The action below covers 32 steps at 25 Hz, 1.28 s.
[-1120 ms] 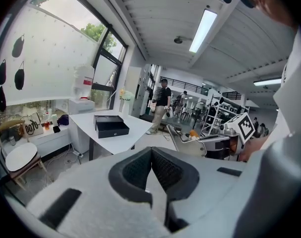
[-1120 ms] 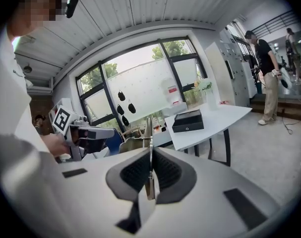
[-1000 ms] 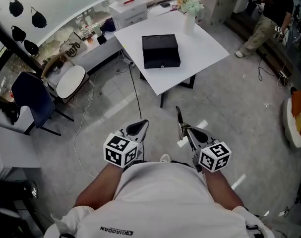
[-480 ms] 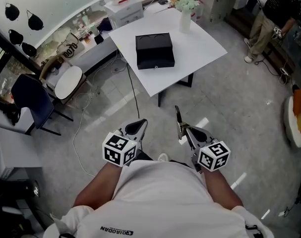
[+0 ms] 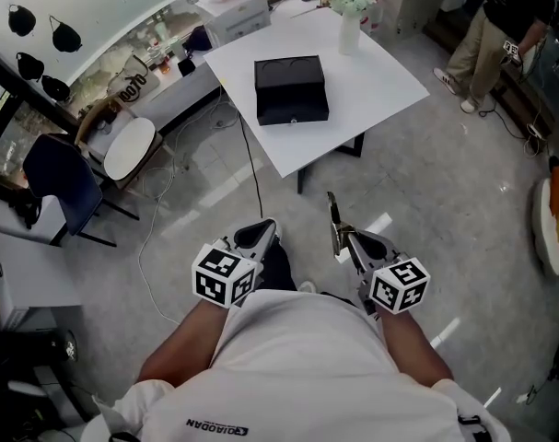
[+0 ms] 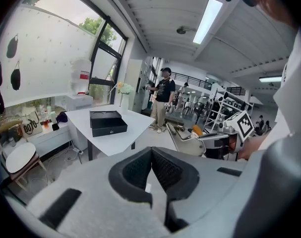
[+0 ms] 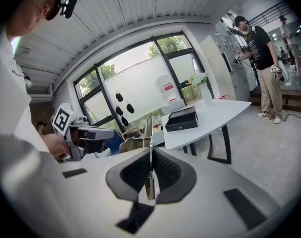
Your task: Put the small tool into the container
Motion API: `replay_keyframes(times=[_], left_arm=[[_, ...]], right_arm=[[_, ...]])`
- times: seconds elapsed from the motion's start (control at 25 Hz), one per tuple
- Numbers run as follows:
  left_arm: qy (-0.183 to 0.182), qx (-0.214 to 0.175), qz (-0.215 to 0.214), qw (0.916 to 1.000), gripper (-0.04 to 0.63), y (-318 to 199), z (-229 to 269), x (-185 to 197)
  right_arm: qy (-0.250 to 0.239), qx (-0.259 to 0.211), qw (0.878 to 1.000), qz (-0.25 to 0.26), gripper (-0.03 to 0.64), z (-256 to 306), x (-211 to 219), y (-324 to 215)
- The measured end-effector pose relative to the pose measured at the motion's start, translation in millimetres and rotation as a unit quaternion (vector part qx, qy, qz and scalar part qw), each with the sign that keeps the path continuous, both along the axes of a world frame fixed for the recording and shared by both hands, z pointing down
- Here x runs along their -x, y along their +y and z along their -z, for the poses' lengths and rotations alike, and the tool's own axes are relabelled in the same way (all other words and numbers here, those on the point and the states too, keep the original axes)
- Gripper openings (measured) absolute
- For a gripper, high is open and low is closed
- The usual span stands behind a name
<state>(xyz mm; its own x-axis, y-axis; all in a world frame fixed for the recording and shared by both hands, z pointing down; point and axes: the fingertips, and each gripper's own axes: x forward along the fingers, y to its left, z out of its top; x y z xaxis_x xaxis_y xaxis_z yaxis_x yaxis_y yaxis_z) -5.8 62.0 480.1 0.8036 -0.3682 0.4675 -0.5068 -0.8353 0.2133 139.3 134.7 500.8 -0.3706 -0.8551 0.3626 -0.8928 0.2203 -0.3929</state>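
The container is a flat black box with its lid down, lying on a white table some way ahead. It also shows in the left gripper view and the right gripper view. My right gripper is shut on the small tool, a thin metal strip that sticks out forward between the pads. My left gripper hangs beside it at waist height, shut with nothing between its pads. Both grippers are over the floor, well short of the table.
A white vase with flowers and white boxes stand at the table's far side. A round white stool and a blue chair are to the left. A cable trails on the floor. A person stands at the upper right.
The table and box have shifted slightly in the head view. A dark shoe now shows on the floor between the grippers. Both grippers keep their places and their grip.
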Motion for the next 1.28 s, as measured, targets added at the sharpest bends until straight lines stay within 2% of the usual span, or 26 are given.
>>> replay_keyframes(times=[0.32,0.64,1.0,1.28], left_arm=[[0.014,-0.009,-0.003,0.9999,0.009,-40.1,6.7,-22.7],[0.011,0.009,0.004,0.9999,0.009,-83.9,-6.2,-24.5],[0.013,0.002,-0.001,0.9999,0.009,-168.9,0.0,-28.3],[0.019,0.003,-0.024,0.9995,0.009,-238.5,3.2,-36.4]], right_arm=[[0.012,0.000,1.000,0.011,0.011,4.9,-8.0,-35.6],[0.018,0.012,1.000,0.015,0.010,1.4,-15.7,-86.6],[0.040,0.018,0.999,0.023,0.011,10.1,-13.9,-168.7],[0.067,0.022,0.997,0.024,0.010,17.4,-15.7,-238.7]])
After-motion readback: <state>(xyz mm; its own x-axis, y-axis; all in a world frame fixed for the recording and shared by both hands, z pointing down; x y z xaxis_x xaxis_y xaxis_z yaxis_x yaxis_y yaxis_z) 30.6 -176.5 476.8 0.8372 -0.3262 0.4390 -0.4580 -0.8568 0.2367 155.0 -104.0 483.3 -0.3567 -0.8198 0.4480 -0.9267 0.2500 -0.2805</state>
